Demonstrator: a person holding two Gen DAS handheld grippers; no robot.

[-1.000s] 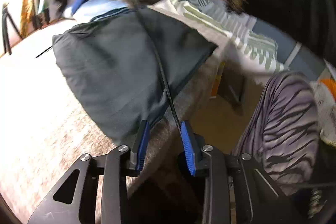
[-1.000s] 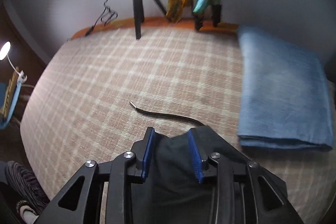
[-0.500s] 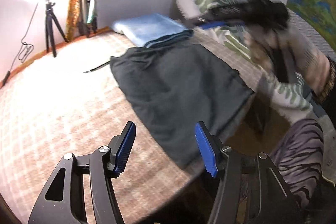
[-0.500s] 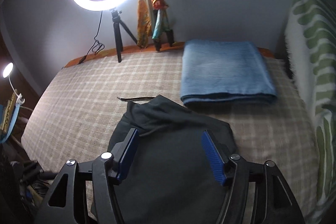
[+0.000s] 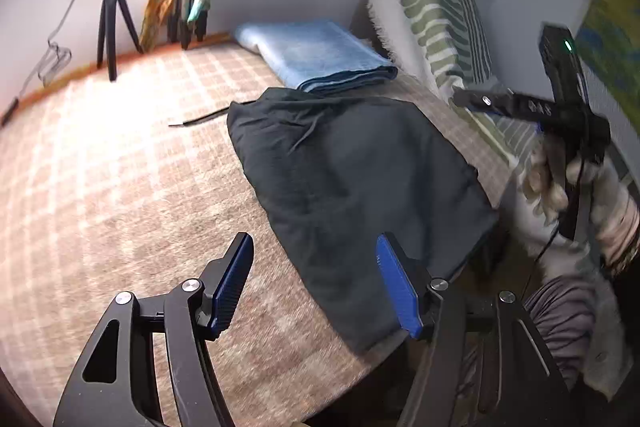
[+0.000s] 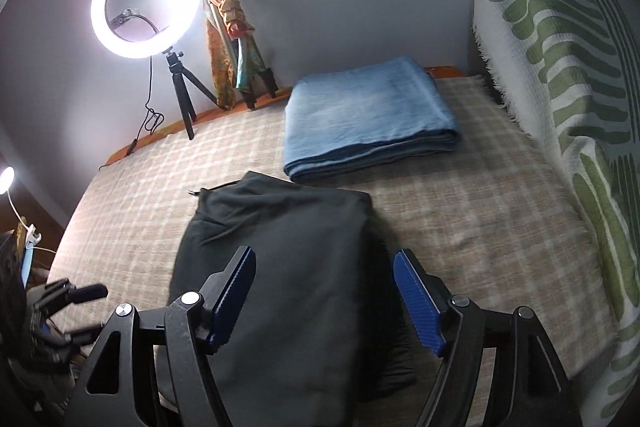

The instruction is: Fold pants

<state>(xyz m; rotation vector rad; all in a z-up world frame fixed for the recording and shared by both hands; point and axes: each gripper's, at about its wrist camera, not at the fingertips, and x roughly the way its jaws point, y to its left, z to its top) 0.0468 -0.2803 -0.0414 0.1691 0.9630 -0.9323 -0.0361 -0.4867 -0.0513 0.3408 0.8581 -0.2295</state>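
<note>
The dark grey pants (image 5: pixel 352 187) lie folded in a rough rectangle on the checked bed cover (image 5: pixel 120 187), near its front edge. My left gripper (image 5: pixel 316 275) hovers above and in front of the pants' near corner. Its jaws are opening and nothing is between the blue pads. In the right wrist view the pants (image 6: pixel 288 247) lie under my right gripper (image 6: pixel 326 283). Its jaws are opening too, and the pads stand clear above the cloth. A hand (image 5: pixel 560 187) holds the right gripper at the right of the left wrist view.
A folded blue blanket (image 6: pixel 368 115) lies just behind the pants. A green-striped throw (image 6: pixel 560 67) rises on the right. A ring light on a tripod (image 6: pixel 144 11) stands at the back wall. A thin black cord (image 5: pixel 200 119) trails left of the pants. A striped trouser leg (image 5: pixel 560 315) is beside the bed edge.
Both grippers have let go of the pants' edge, widened their jaws and drawn back and up. The pants now lie still, folded on the bed.
</note>
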